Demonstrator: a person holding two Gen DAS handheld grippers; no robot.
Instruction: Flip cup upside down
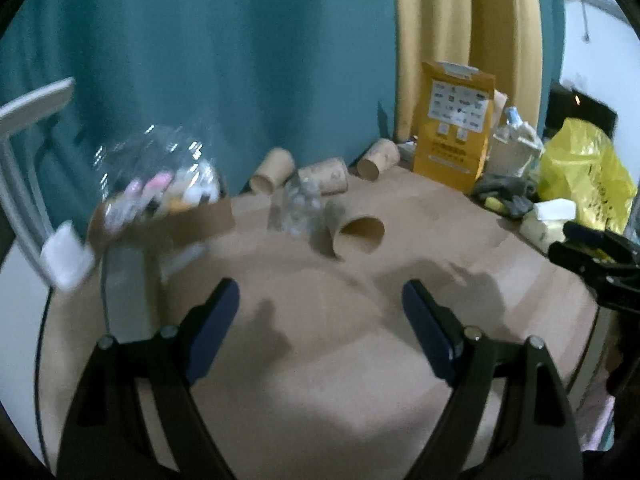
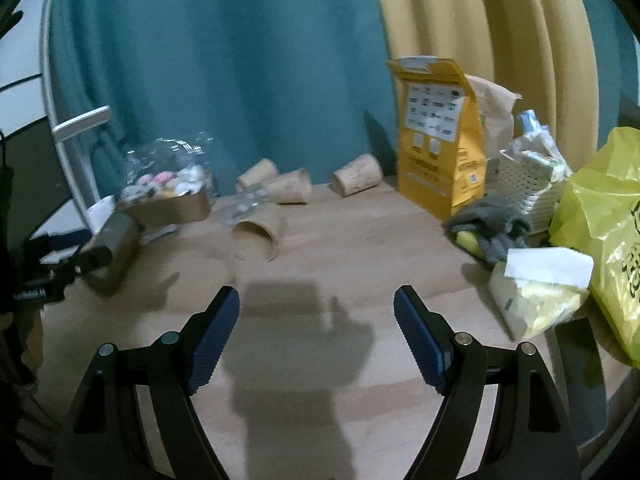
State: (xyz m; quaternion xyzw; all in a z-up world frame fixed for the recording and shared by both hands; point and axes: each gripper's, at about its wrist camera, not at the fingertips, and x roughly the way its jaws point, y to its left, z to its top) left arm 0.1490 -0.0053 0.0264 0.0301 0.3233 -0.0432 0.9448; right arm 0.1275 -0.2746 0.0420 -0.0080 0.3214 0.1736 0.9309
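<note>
Several brown paper cups lie on their sides on the wooden table [image 1: 320, 340]. The nearest cup [image 1: 354, 232] lies with its mouth towards me; in the right wrist view it [image 2: 258, 234] sits left of centre. Three more cups [image 1: 324, 176] lie along the back by the curtain, also seen in the right wrist view [image 2: 356, 179]. My left gripper [image 1: 320, 300] is open and empty, above the table short of the nearest cup. My right gripper [image 2: 316, 304] is open and empty, also short of it.
A cardboard box of small items under clear plastic [image 1: 160, 196] stands at the left. A yellow paper bag [image 2: 438, 136], a white basket [image 2: 528, 184], a grey cloth [image 2: 492, 228], a yellow plastic bag [image 2: 600, 216] and a white packet [image 2: 536, 292] crowd the right side. Clear plastic [image 1: 298, 208] lies beside the nearest cup.
</note>
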